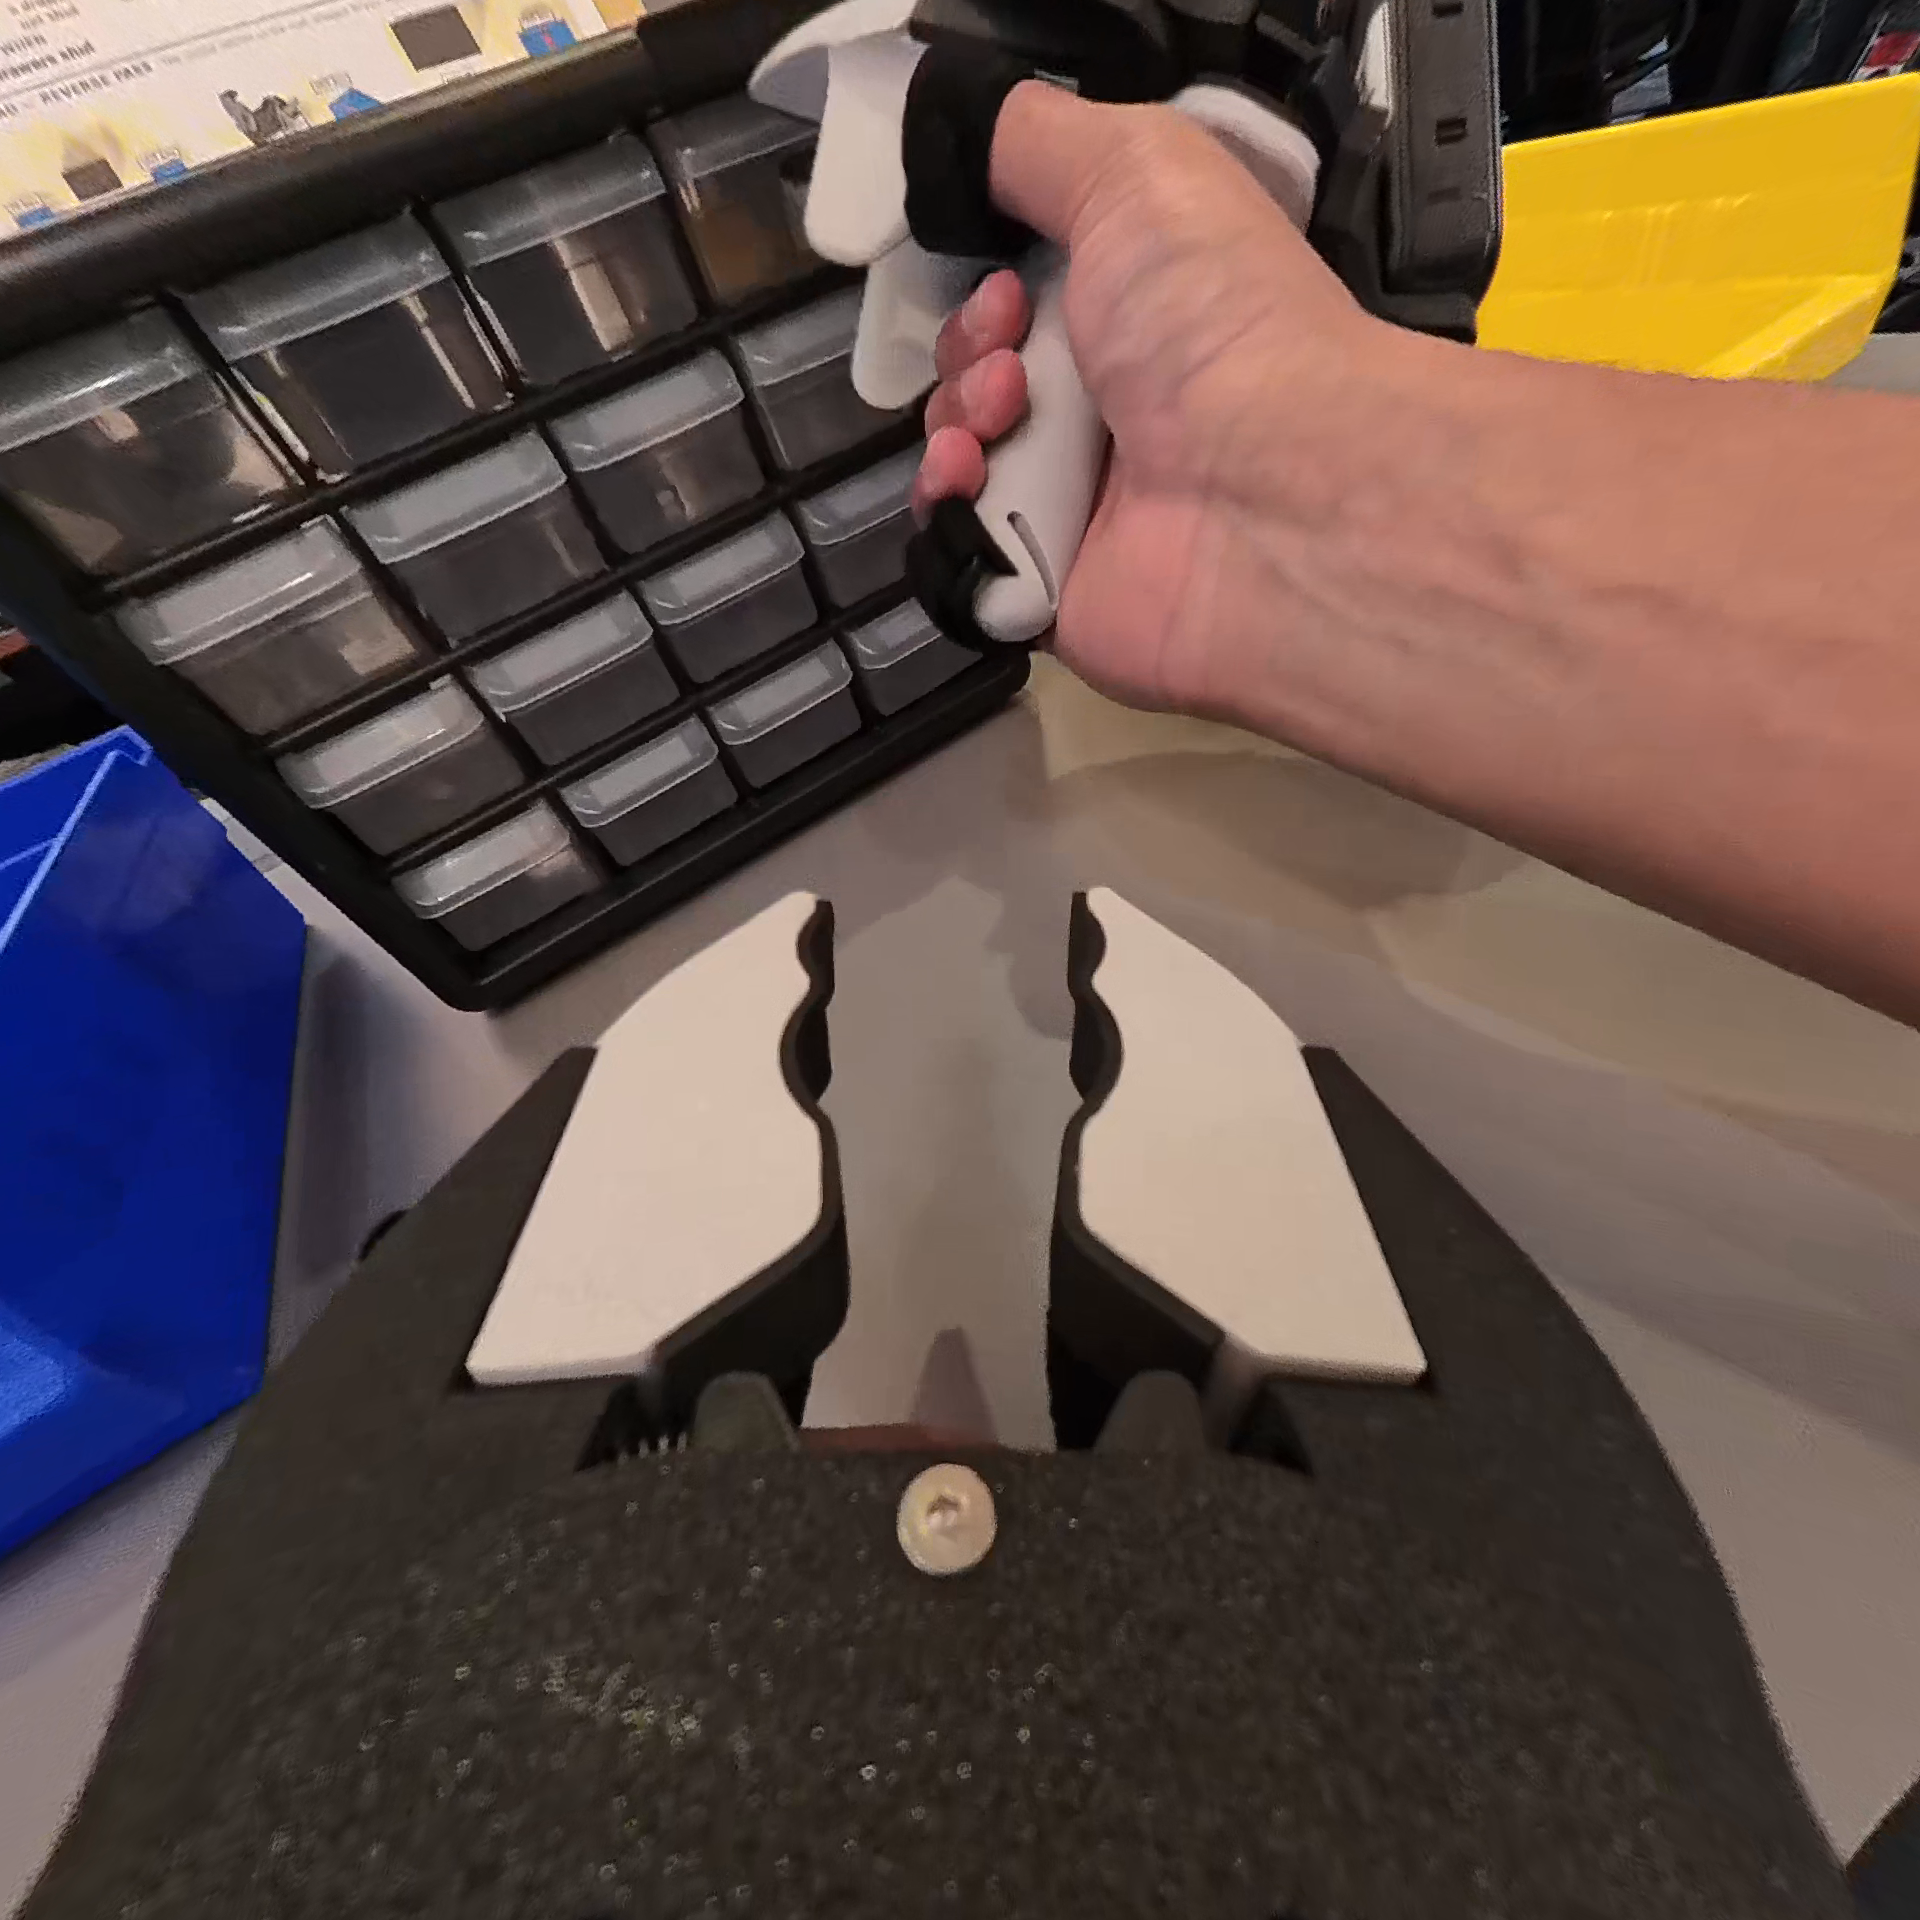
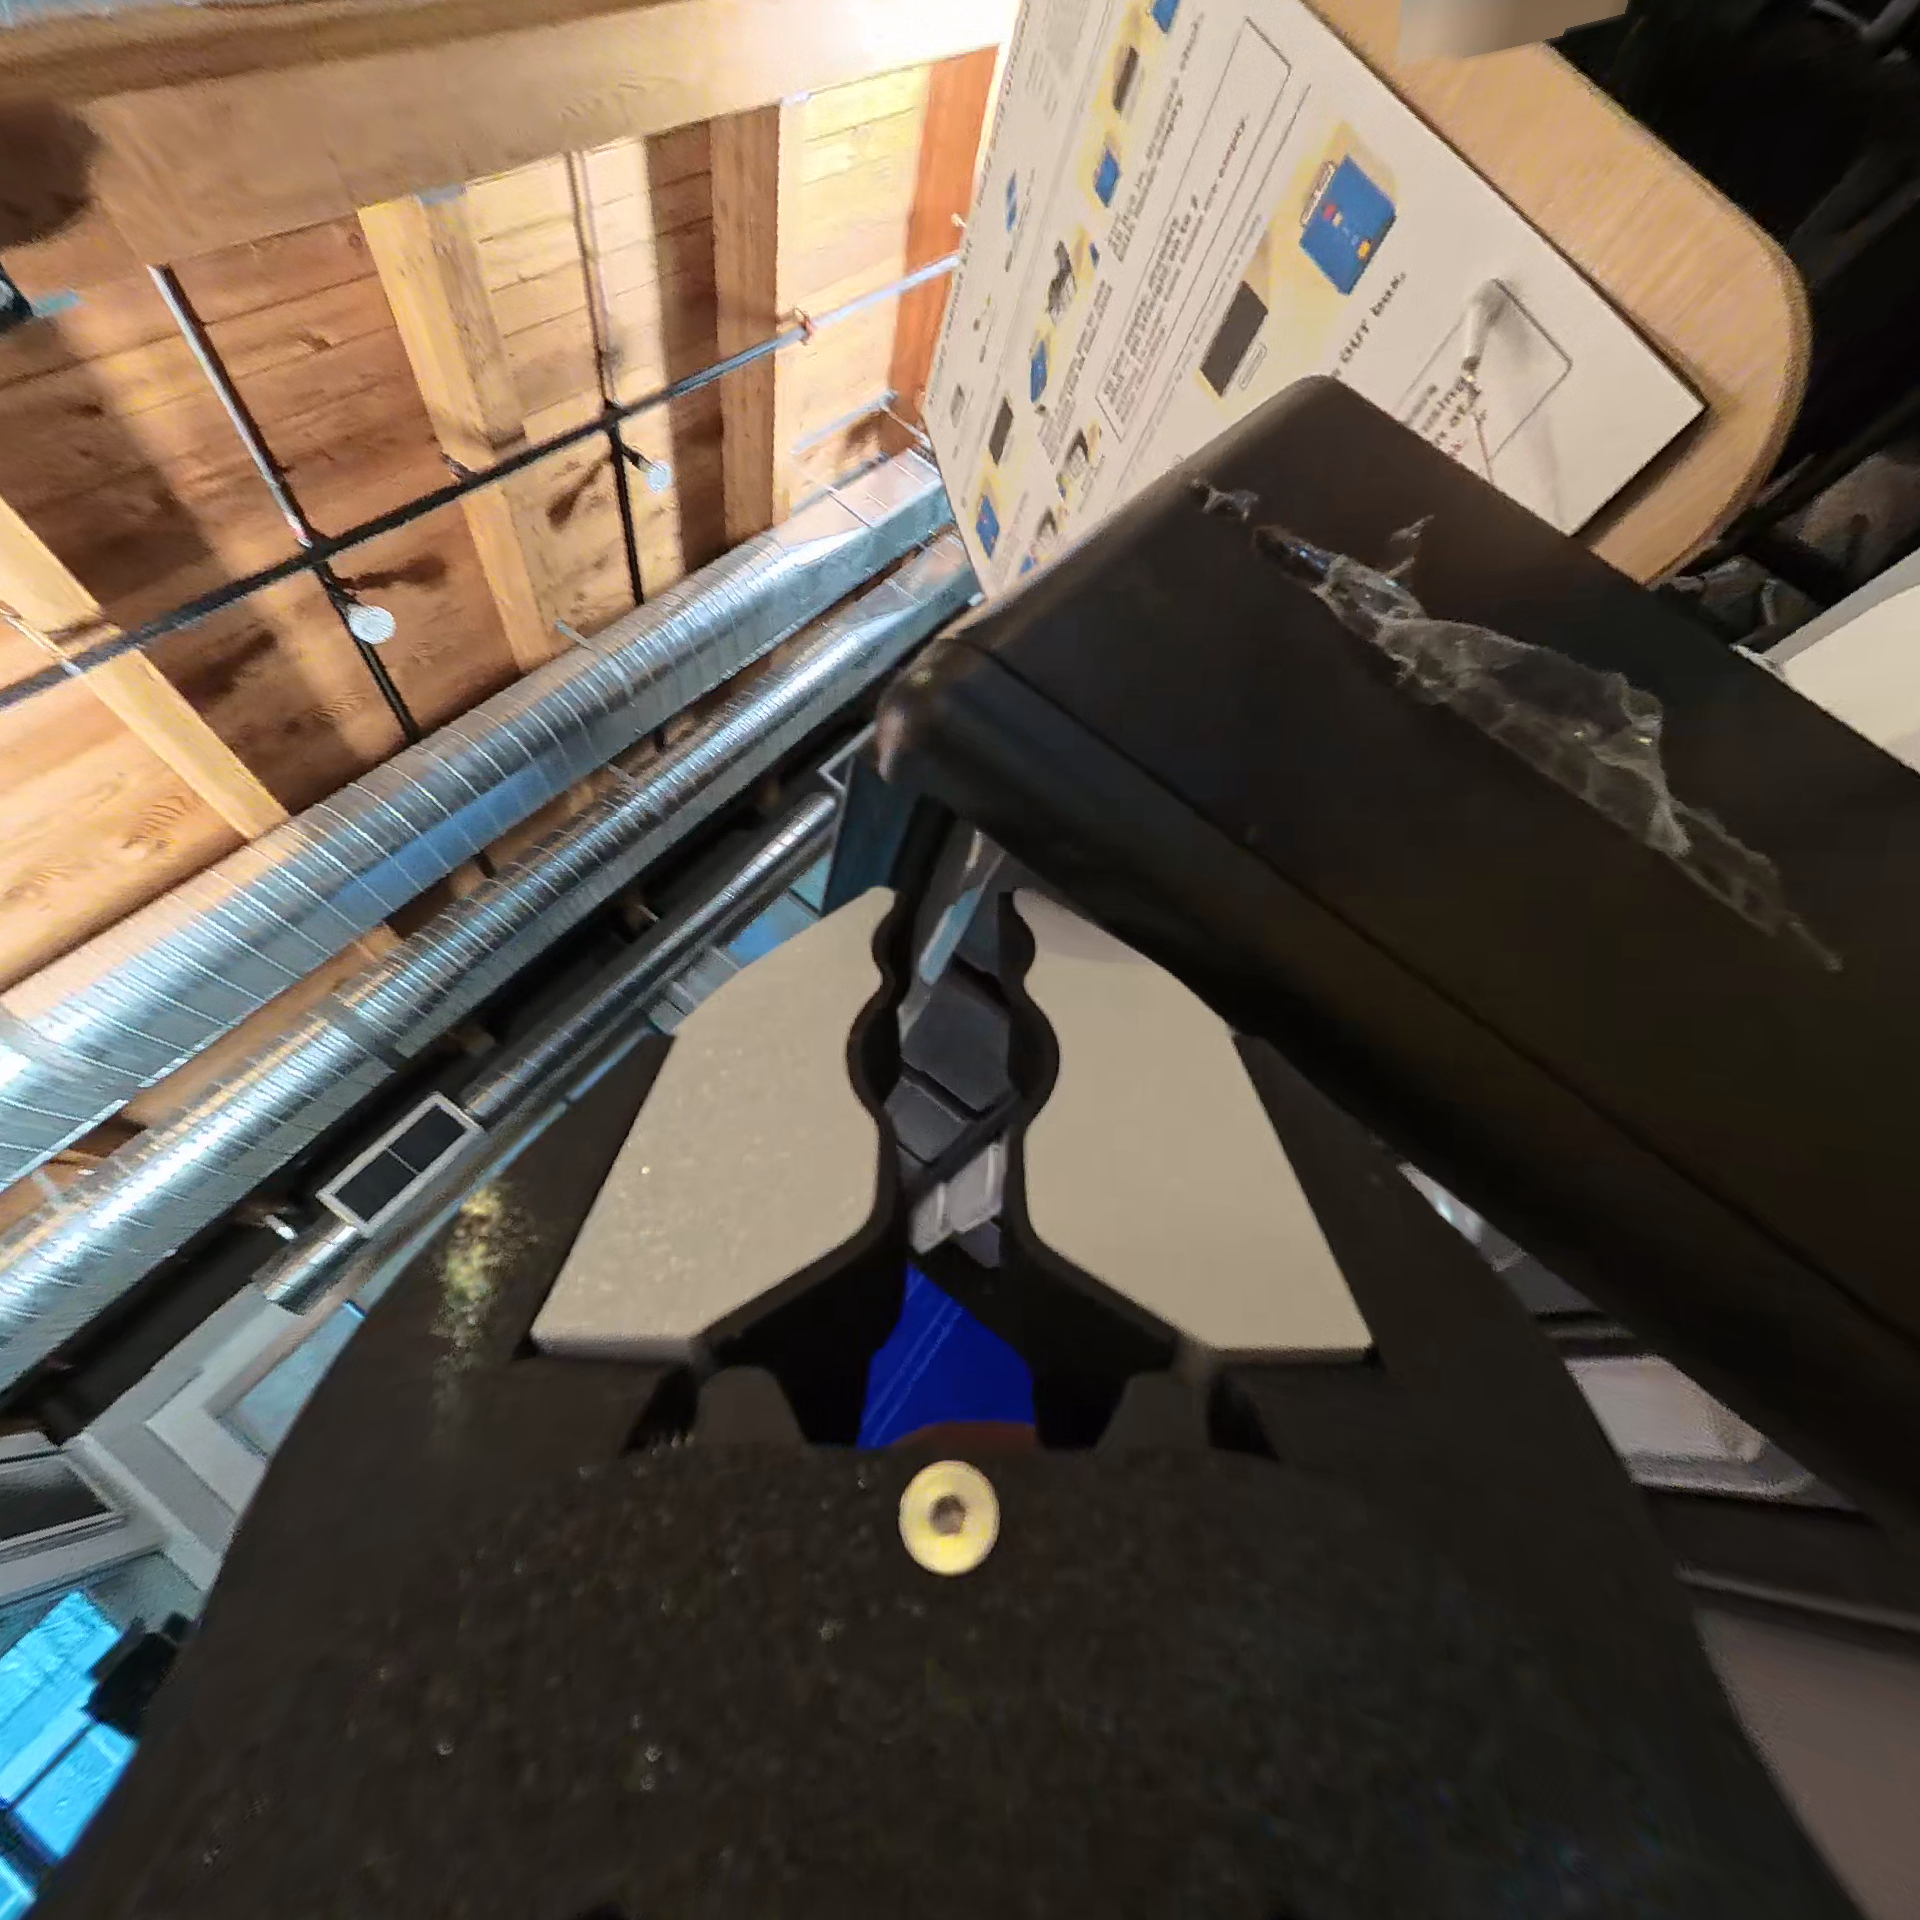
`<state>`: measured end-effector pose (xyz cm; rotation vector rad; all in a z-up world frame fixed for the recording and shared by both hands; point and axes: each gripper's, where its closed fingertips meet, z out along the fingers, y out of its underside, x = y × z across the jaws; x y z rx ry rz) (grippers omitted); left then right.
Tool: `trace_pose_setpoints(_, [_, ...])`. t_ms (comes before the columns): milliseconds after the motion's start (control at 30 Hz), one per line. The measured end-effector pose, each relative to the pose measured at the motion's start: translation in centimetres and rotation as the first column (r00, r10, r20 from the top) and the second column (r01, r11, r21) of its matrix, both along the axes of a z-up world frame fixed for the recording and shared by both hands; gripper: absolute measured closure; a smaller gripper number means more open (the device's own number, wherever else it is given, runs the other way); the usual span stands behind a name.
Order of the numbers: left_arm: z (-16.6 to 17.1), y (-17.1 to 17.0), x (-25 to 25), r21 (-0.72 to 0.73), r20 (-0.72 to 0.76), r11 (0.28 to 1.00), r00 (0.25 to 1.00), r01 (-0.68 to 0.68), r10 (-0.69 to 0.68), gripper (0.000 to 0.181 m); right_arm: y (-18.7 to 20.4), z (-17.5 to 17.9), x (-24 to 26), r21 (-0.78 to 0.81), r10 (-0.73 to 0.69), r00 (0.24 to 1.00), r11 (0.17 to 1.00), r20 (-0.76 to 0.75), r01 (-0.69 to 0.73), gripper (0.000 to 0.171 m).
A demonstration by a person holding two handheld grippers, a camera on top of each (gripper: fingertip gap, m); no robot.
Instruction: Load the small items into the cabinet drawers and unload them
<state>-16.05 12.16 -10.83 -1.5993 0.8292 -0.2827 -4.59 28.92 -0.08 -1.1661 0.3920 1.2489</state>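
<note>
A black cabinet [image 1: 499, 582] with several rows of clear drawers stands on the grey table [image 1: 1351, 1039]; all the drawers I see look pushed in. My left gripper [image 1: 951, 914] is open and empty, low over the table in front of the cabinet. A hand [image 1: 1195, 416] holds the right gripper's white handle [image 1: 1039, 499] at the cabinet's upper right; its fingers are hidden there. In the right wrist view my right gripper [image 2: 956, 914] is nearly closed on a clear drawer lip [image 2: 951, 940] at the cabinet's front, beside its black top [image 2: 1455, 831]. No small items show.
A blue bin [image 1: 125, 1091] sits left of the cabinet and also shows between the right fingers [image 2: 935, 1361]. A yellow bin [image 1: 1683, 239] stands at the back right. A printed sheet [image 2: 1195, 260] leans behind the cabinet. Torn tape [image 2: 1507, 665] sticks to the cabinet top.
</note>
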Motion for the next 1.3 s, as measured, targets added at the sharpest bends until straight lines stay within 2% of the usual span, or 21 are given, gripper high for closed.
trace_pose_setpoints(67, [-0.1, 0.1, -0.1, -0.004, -0.001, 1.0, 1.0, -0.002, 0.002, 0.138, 0.0, 0.0, -0.1, -0.01, 0.003, 1.0, 1.0, 0.001, -0.003, 0.165])
trace_pose_setpoints(300, [-0.1, 0.6, -0.5, -0.021, 0.009, 1.0, 1.0, -0.015, 0.016, 0.138, -2.4, -0.2, -0.5, 0.013, 0.008, 1.0, 1.0, 0.028, -0.008, 0.165])
trace_pose_setpoints(533, [-0.2, 0.6, -0.6, -0.039, 0.019, 0.999, 1.0, -0.019, 0.02, 0.139, -5.3, -0.3, -1.3, 0.042, -0.038, 0.99, 0.999, 0.136, 0.033, 0.163])
trace_pose_setpoints(567, [-0.2, 0.6, -0.6, -0.038, 0.018, 0.999, 1.0, -0.019, 0.02, 0.139, -5.4, -0.5, -1.3, 0.035, -0.047, 0.986, 0.999, 0.161, 0.042, 0.161])
trace_pose_setpoints(667, [0.0, 0.5, -0.7, -0.03, 0.016, 0.999, 1.0, -0.02, 0.021, 0.139, -5.8, -1.3, -1.1, 0.015, -0.099, 0.961, 0.995, 0.26, 0.098, 0.139])
trace_pose_setpoints(733, [0.0, 0.5, -0.7, -0.027, 0.014, 0.999, 1.0, -0.021, 0.022, 0.139, -5.8, -2.3, -1.1, 0.004, -0.172, 0.892, 0.982, 0.419, 0.188, 0.122])
trace_pose_setpoints(767, [0.0, 0.5, -0.7, -0.028, 0.014, 0.999, 1.0, -0.021, 0.021, 0.139, -5.6, -2.8, -1.0, 0.005, -0.219, 0.825, 0.967, 0.521, 0.253, 0.113])
trace_pose_setpoints(833, [-0.2, 0.5, -0.6, -0.033, 0.011, 0.999, 1.0, -0.019, 0.02, 0.139, -4.9, -3.7, -0.3, 0.028, -0.301, 0.638, 0.916, 0.709, 0.401, 0.091])
trace_pose_setpoints(900, [-0.3, 0.5, -0.5, -0.035, 0.009, 0.999, 1.0, -0.018, 0.019, 0.139, -4.2, -3.6, 0.1, 0.088, -0.343, 0.469, 0.871, 0.814, 0.483, 0.087])
trace_pose_setpoints(933, [-0.3, 0.5, -0.5, -0.035, 0.008, 0.999, 1.0, -0.018, 0.019, 0.139, -3.9, -3.2, -0.1, 0.117, -0.353, 0.423, 0.863, 0.834, 0.491, 0.087])
trace_pose_setpoints(1000, [-0.2, 0.4, -0.6, -0.029, 0.01, 0.999, 1.0, -0.019, 0.02, 0.139, -3.1, -2.6, -0.5, 0.14, -0.361, 0.374, 0.853, 0.854, 0.503, 0.087])
trace_pose_setpoints(1100, [-0.1, 0.5, -0.7, -0.028, 0.009, 0.999, 1.0, -0.021, 0.021, 0.139, -1.9, -2.0, -0.6, 0.134, -0.358, 0.356, 0.842, 0.863, 0.522, 0.091])
trace_pose_setpoints(1133, [-0.2, 0.5, -0.7, -0.031, 0.009, 0.999, 1.0, -0.021, 0.022, 0.139, -1.7, -1.8, -0.5, 0.137, -0.363, 0.353, 0.839, 0.863, 0.527, 0.098])
trace_pose_setpoints(1167, [-0.2, 0.6, -0.8, -0.034, 0.009, 0.999, 1.0, -0.023, 0.023, 0.139, -1.7, -1.6, -0.6, 0.141, -0.363, 0.351, 0.841, 0.864, 0.523, 0.104])
trace_pose_setpoints(1300, [-0.2, 0.6, -0.7, -0.067, 0.046, 0.998, 0.999, -0.01, 0.013, 0.139, -3.0, -1.6, -1.0, 0.191, -0.4, 0.312, 0.825, 0.861, 0.532, 0.105])
